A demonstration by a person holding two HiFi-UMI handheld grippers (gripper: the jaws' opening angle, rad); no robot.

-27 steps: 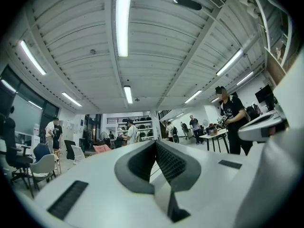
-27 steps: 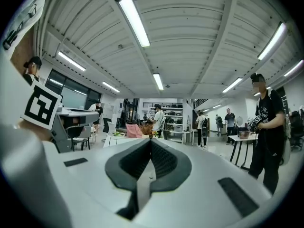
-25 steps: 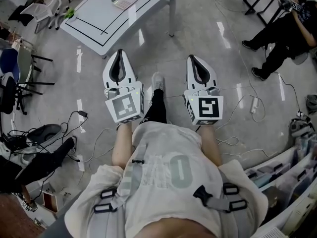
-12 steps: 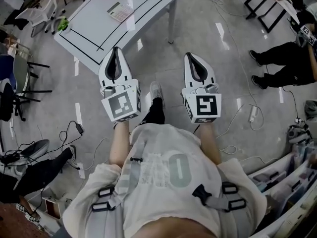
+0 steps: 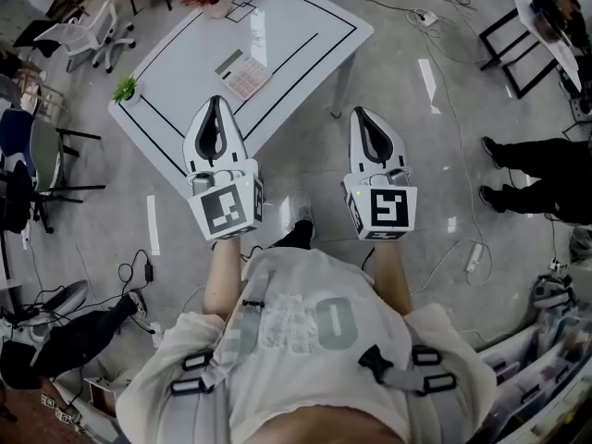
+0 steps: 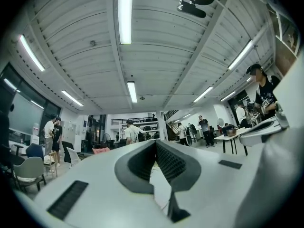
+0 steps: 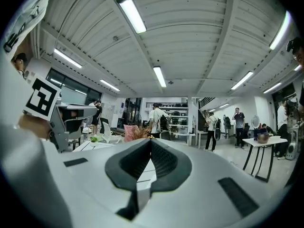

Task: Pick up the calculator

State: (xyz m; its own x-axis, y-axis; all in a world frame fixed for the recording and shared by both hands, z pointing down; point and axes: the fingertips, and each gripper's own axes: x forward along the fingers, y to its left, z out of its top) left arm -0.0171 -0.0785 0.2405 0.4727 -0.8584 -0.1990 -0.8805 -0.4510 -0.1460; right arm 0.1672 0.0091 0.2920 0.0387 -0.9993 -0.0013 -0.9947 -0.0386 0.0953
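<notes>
The white counter (image 5: 287,26), which sat at the top edge of the head view a second ago, now fills its upper part as the person closes in. The left gripper (image 5: 215,102), fingers pressed together on nothing, now reaches over the counter's near edge. The right gripper (image 5: 362,112), fingers likewise closed and empty, is over the floor near the counter's leg. The calculator (image 5: 243,74) lies flat on the counter, now near the left gripper, just ahead of it and untouched.

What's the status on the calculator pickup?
Left tongs and right tongs shut, empty. Calculator flat on white table, untouched, ahead of left tongs. Nothing lies between.
</notes>
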